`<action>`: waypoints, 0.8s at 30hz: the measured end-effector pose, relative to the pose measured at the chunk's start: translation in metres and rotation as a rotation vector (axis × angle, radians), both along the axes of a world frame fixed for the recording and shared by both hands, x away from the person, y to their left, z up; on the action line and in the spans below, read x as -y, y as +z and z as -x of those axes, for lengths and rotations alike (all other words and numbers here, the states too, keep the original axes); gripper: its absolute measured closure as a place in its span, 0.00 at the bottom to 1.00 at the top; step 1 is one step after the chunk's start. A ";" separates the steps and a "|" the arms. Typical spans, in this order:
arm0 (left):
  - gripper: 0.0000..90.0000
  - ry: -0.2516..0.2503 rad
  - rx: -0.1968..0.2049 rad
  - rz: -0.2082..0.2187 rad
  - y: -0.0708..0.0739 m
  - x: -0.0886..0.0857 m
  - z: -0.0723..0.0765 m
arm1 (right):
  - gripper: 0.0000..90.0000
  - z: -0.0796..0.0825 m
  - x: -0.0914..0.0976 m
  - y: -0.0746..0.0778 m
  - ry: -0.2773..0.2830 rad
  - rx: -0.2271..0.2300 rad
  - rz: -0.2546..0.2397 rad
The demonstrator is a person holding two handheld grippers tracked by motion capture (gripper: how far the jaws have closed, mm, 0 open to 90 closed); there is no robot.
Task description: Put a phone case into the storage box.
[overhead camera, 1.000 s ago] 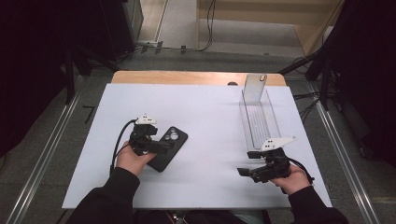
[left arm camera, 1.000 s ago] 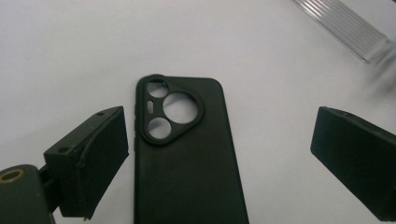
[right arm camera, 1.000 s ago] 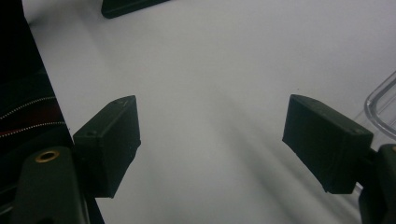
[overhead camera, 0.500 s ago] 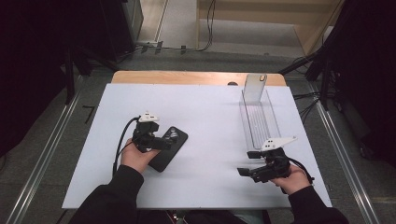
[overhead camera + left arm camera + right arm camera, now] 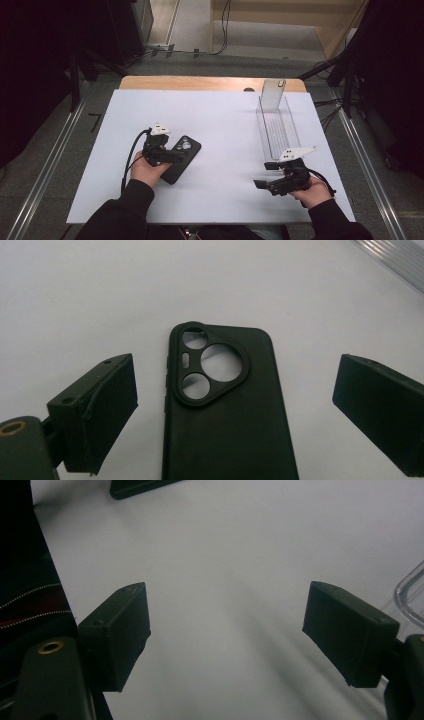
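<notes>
A black phone case [image 5: 184, 156] lies flat on the white table [image 5: 220, 120], back up, and the table shows through its camera cutouts [image 5: 215, 362]. My left gripper [image 5: 171, 156] is over the case's near-left part, held in the person's left hand. In the left gripper view the case [image 5: 225, 440] lies between my left gripper's [image 5: 235, 372] wide-apart jaws, which do not touch it. My right gripper [image 5: 265, 175] rests low at the front right, open, with bare table between its jaws [image 5: 227, 605].
A long clear plastic tray [image 5: 292, 131] with an upright end flap [image 5: 272, 92] stands at the right, just beyond the right gripper; its rim [image 5: 412, 592] shows beside the right jaw. A wooden edge [image 5: 200, 83] runs along the table's far side.
My left gripper has edged right, further over the phone case. The right gripper has kept still.
</notes>
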State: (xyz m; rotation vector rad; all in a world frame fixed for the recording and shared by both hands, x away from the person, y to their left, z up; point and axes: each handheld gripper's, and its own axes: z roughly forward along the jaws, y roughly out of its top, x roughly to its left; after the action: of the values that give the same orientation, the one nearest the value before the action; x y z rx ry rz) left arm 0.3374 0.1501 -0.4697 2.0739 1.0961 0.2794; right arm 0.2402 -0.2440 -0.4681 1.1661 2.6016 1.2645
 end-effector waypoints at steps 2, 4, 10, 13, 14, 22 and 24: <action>0.05 0.004 -0.010 0.001 -0.003 0.000 0.000 | 0.19 0.000 0.000 0.000 0.000 0.000 0.000; 0.06 0.002 -0.005 -0.014 -0.005 0.000 0.001 | 0.19 0.000 0.000 0.000 -0.002 -0.001 0.000; 0.06 -0.008 -0.019 -0.041 -0.011 0.002 0.002 | 0.19 0.000 0.000 0.000 0.000 -0.002 0.001; 0.06 -0.006 -0.026 -0.055 -0.015 0.004 0.003 | 0.19 0.000 0.000 0.000 -0.001 -0.002 0.000; 0.06 -0.006 -0.026 -0.060 -0.016 0.004 0.003 | 0.19 0.000 0.000 0.000 -0.001 -0.003 -0.001; 0.07 -0.026 -0.020 -0.107 -0.024 0.005 0.004 | 0.19 0.000 0.000 0.000 0.001 -0.003 0.000; 0.07 -0.023 -0.027 -0.116 -0.026 0.006 0.005 | 0.19 0.000 0.000 0.000 0.001 -0.004 0.001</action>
State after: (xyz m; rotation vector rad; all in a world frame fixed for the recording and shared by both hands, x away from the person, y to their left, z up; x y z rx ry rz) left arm 0.3328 0.1436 -0.4960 2.1970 1.0948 0.3109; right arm 0.2405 -0.2437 -0.4677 1.1687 2.6053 1.2623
